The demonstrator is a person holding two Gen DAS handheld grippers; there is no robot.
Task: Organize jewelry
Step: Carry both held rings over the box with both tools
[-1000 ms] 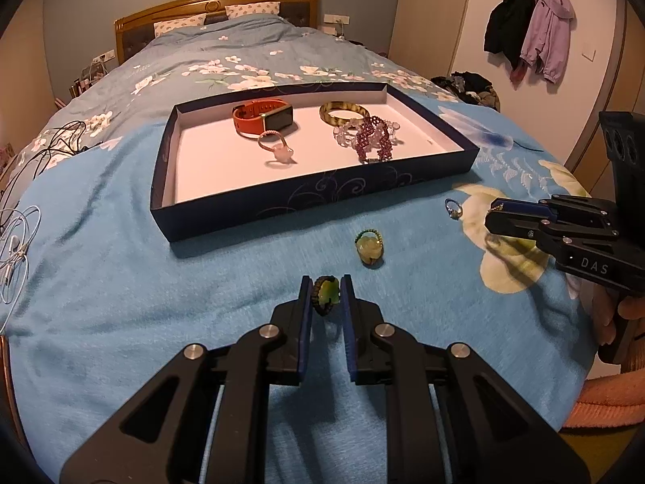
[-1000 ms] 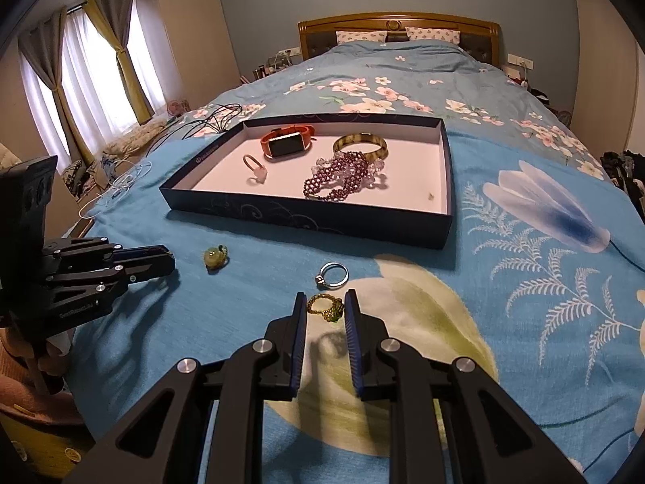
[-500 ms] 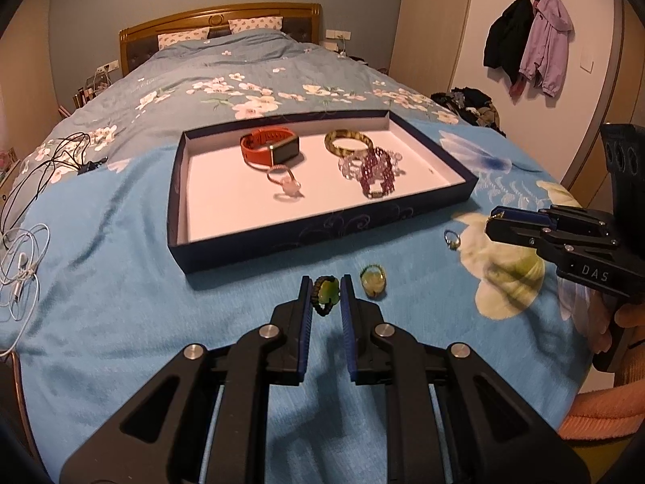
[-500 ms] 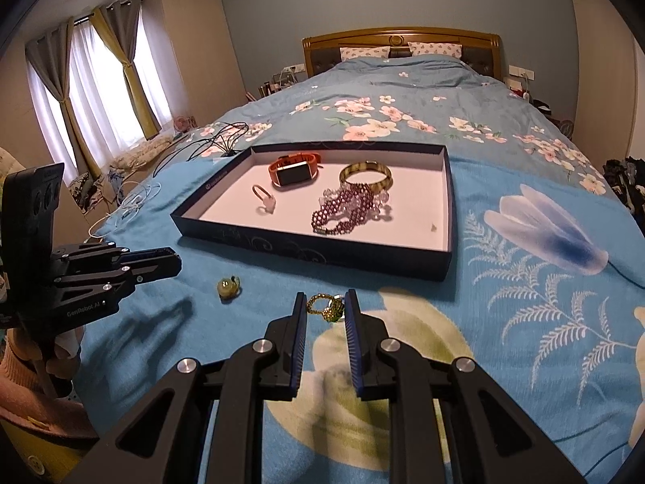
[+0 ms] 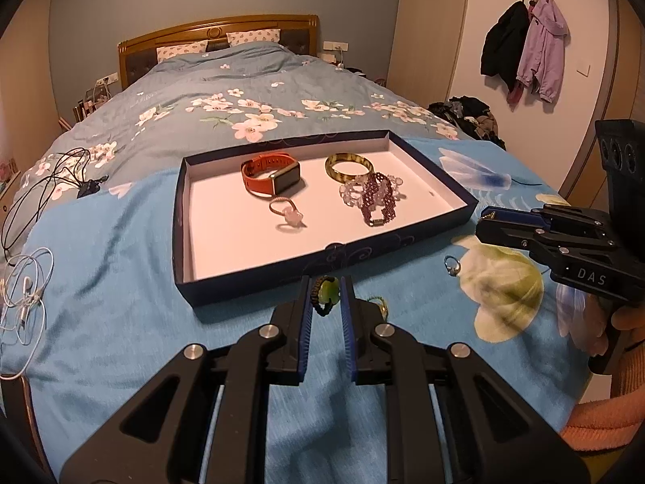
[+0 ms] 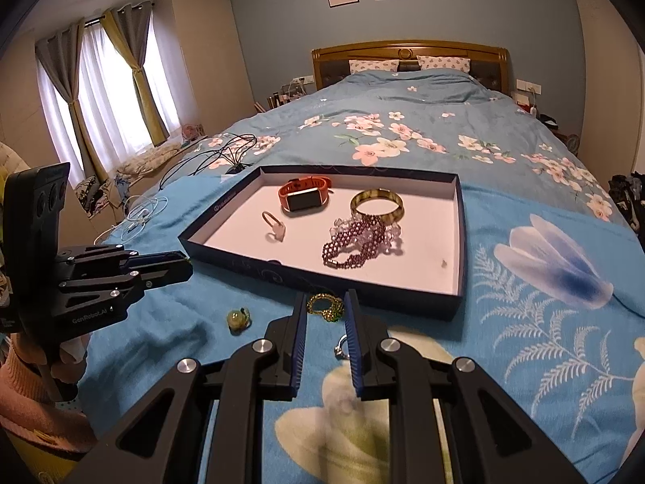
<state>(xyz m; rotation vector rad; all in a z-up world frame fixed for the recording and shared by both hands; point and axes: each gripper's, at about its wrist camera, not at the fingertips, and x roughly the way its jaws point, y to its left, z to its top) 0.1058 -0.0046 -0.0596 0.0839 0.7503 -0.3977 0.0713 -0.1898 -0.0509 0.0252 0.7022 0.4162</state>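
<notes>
A dark blue tray [image 5: 181, 218] [image 6: 459, 242] lies on the bed, holding an orange watch [image 5: 268, 175], a bangle [image 5: 348, 165], a purple beaded bracelet [image 5: 375, 197] and a pink-stone ring [image 5: 288, 213]. My left gripper [image 5: 325, 300] is shut on a green-stone ring [image 5: 327, 294], held above the bed near the tray's front wall. My right gripper [image 6: 325, 308] is shut on a gold beaded ring [image 6: 324, 307], also near the tray's front wall. A green bead ring [image 6: 238, 318] and a silver ring [image 5: 451, 266] [image 6: 342, 349] lie on the blue blanket.
Black cables [image 5: 48, 185] and white earphones [image 5: 24, 298] lie on the bed's left side. Jackets [image 5: 524, 48] hang on the right wall. A clothes pile [image 5: 467, 117] sits by the bed. Curtained windows [image 6: 105, 105] stand to the left.
Both grippers have risen and moved forward toward the tray, each carrying its ring. The green bead ring and silver ring stayed on the blanket.
</notes>
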